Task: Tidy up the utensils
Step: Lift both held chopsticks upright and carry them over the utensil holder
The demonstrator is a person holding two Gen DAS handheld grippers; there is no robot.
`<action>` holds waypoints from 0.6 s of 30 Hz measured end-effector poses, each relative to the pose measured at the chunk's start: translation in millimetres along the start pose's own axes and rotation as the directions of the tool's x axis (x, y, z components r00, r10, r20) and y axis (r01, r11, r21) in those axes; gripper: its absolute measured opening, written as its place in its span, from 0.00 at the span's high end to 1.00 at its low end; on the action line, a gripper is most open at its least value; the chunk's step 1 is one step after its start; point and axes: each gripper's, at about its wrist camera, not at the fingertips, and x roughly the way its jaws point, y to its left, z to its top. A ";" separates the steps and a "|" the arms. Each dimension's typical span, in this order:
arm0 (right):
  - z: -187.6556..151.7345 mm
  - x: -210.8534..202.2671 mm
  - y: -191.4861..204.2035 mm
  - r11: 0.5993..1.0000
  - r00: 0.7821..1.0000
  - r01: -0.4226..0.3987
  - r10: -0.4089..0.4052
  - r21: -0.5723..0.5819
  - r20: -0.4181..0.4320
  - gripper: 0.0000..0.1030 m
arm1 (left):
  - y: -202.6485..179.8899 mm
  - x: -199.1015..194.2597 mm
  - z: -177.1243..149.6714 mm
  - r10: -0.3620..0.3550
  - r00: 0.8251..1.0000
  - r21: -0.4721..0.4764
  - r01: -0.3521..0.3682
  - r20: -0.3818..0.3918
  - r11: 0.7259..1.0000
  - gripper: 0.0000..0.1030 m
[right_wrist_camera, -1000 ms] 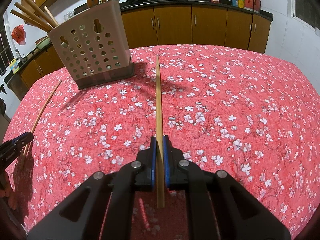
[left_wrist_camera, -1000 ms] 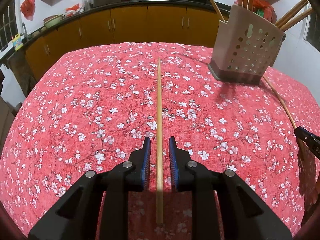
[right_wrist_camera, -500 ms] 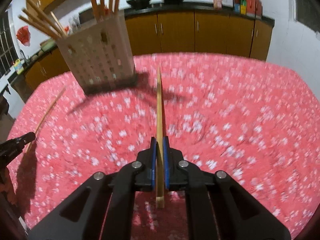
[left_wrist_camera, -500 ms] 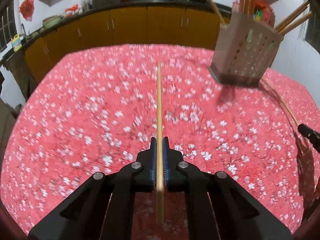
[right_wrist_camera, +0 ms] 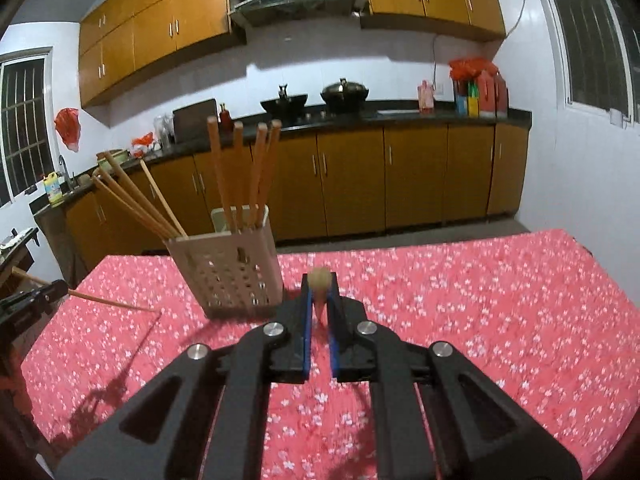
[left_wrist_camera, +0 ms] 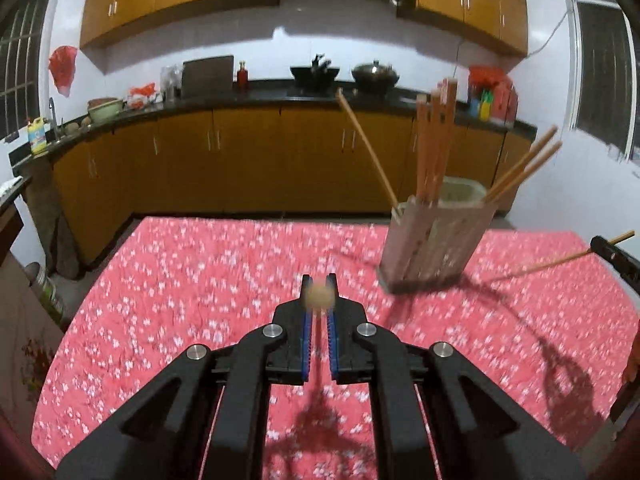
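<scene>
My left gripper (left_wrist_camera: 319, 285) is shut on a wooden chopstick (left_wrist_camera: 319, 297), seen end-on and lifted above the red floral tablecloth (left_wrist_camera: 200, 288). My right gripper (right_wrist_camera: 321, 283) is shut on another chopstick (right_wrist_camera: 321, 284), also end-on and raised. The perforated utensil holder (left_wrist_camera: 434, 244) stands ahead to the right in the left wrist view and ahead to the left in the right wrist view (right_wrist_camera: 232, 268), with several chopsticks standing in it. Each gripper shows at the edge of the other's view, the right gripper (left_wrist_camera: 616, 258) and the left gripper (right_wrist_camera: 28, 304), each with its chopstick.
The table's far edge (right_wrist_camera: 400, 246) lies just past the holder. Kitchen cabinets and a counter (right_wrist_camera: 380, 116) with pots stand behind. A small side table (right_wrist_camera: 16, 248) sits at the far left.
Both grippers have lifted their chopsticks off the cloth and tilted up, so the sticks now point at the cameras. The left gripper closed on its chopstick a second ago.
</scene>
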 end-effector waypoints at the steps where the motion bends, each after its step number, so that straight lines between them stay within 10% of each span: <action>1: 1.1 -0.9 0.6 1.000 1.000 -0.001 0.001 -0.001 0.004 0.92 | -0.1 -1.9 3.0 -0.004 1.000 -0.003 0.005 0.008 1.000 0.93; 18: 90.1 -69.2 25.2 0.964 0.952 -0.266 0.267 -0.027 0.149 0.92 | -55.4 -56.0 69.4 -0.210 0.961 0.070 0.200 0.179 0.977 0.93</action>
